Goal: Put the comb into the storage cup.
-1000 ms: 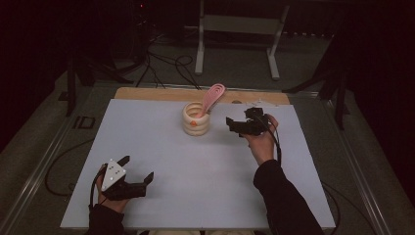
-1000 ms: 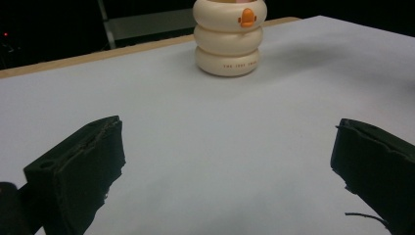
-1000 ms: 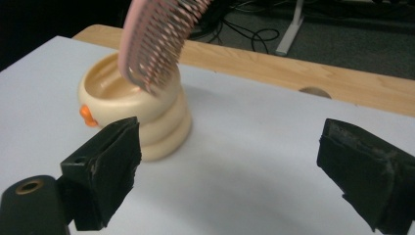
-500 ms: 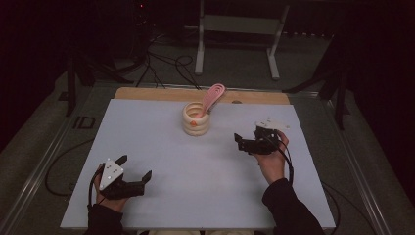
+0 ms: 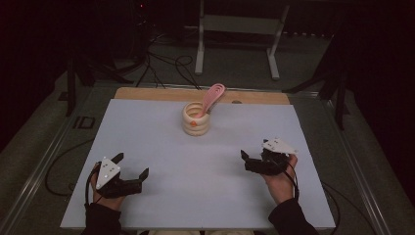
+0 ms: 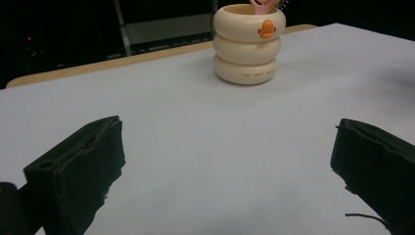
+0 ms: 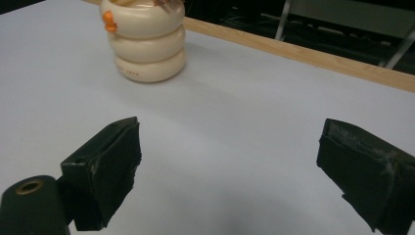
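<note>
A cream holder (image 5: 195, 119) made of three stacked rings, with a small orange mark, stands at the table's far middle. A pink brush (image 5: 213, 96) leans out of it to the right. My left gripper (image 5: 131, 165) rests near the front left of the white table top, open and with nothing in it. My right gripper (image 5: 246, 162) sits at the front right, also open and holding nothing. In the left gripper view the holder (image 6: 249, 44) stands far beyond the wide-apart jaws. In the right gripper view the holder (image 7: 147, 44) is at the upper left, well ahead of the jaws.
A wooden strip (image 5: 161, 93) runs along the table's far edge. Behind it stand a metal stand (image 5: 235, 29) and loose cables (image 5: 166, 61) on the dark floor. Metal rails (image 5: 44, 161) flank the table.
My right gripper has drawn back from beside the holder toward the front right of the table. The left gripper has barely shifted.
</note>
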The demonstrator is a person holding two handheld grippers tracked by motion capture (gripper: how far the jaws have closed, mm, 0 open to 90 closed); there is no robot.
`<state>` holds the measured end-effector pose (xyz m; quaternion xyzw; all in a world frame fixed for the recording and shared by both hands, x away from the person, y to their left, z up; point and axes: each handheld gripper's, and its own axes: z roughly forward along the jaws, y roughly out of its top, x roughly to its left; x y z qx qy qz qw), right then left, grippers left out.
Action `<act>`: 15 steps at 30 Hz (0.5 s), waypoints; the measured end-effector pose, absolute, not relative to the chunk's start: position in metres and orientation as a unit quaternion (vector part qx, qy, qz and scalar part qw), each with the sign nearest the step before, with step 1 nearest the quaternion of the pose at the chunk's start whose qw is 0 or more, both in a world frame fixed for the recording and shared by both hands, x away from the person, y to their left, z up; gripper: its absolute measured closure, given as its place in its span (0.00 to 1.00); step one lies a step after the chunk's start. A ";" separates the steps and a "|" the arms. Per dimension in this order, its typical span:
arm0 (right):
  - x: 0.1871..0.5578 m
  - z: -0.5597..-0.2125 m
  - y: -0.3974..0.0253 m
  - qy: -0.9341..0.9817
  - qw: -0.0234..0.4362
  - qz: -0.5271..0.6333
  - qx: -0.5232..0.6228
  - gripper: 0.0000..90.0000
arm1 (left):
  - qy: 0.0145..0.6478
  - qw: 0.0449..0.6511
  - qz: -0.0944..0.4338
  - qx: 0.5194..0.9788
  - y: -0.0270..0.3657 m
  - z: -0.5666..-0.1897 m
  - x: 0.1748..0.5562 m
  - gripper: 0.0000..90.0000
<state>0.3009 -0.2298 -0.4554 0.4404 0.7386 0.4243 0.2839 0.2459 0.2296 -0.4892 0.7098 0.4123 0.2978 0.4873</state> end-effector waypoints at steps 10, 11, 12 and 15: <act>0.276 -0.467 -0.246 0.726 0.280 0.447 0.442 0.10 | 0.414 0.494 0.303 0.702 0.238 -0.484 0.245 0.00; 0.274 -0.469 -0.247 0.724 0.279 0.449 0.442 0.10 | 0.413 0.495 0.304 0.701 0.239 -0.484 0.245 0.00; 0.271 -0.470 -0.249 0.727 0.282 0.448 0.438 0.10 | 0.414 0.496 0.304 0.701 0.239 -0.483 0.245 0.00; 0.269 -0.471 -0.249 0.726 0.285 0.448 0.436 0.10 | 0.413 0.497 0.305 0.699 0.240 -0.483 0.245 0.00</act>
